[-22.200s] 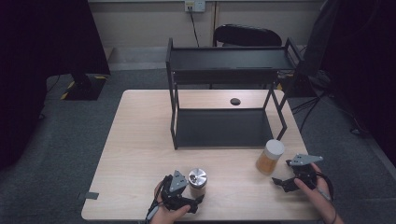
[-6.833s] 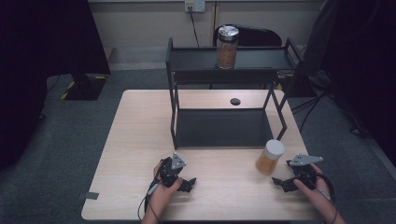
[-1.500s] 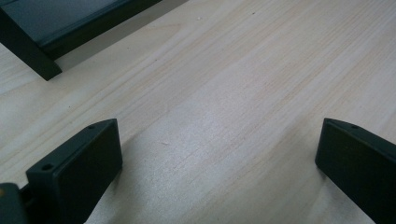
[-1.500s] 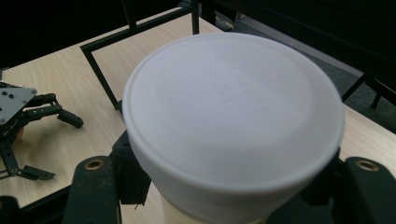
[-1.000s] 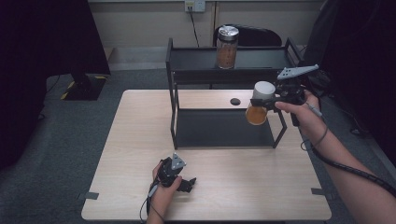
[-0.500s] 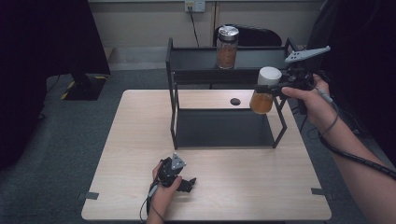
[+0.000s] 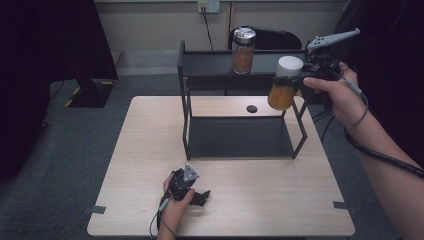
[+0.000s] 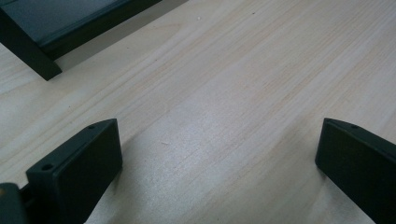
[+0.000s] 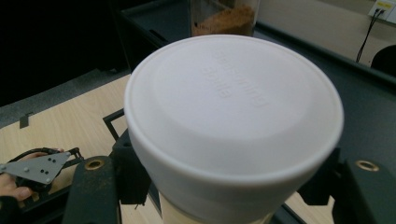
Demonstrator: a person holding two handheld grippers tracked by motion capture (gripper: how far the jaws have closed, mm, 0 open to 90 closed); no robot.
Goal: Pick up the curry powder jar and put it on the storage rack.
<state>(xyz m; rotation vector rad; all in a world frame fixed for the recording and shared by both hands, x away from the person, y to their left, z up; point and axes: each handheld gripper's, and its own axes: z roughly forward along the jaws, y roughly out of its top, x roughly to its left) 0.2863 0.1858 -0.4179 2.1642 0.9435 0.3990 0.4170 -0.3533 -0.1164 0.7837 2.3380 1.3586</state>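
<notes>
Your jar (image 7: pixel 283 85) has a white lid and amber contents; the other jar (image 7: pixel 243 50) has a silver lid; the shelf (image 7: pixel 240 137) is black; the table (image 7: pixel 150 150) is pale wood.

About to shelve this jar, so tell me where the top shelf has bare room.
The top shelf is bare left of the metal-lidded jar, and between that jar and the white-lidded jar shut in the right gripper. The lower shelf is bare throughout.

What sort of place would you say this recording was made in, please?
Most likely an office or lab room set up for recording. A light wooden table with a black two-tier shelf rack stands on grey carpet, tape marks its corners, and a wall socket sits behind it.
</notes>
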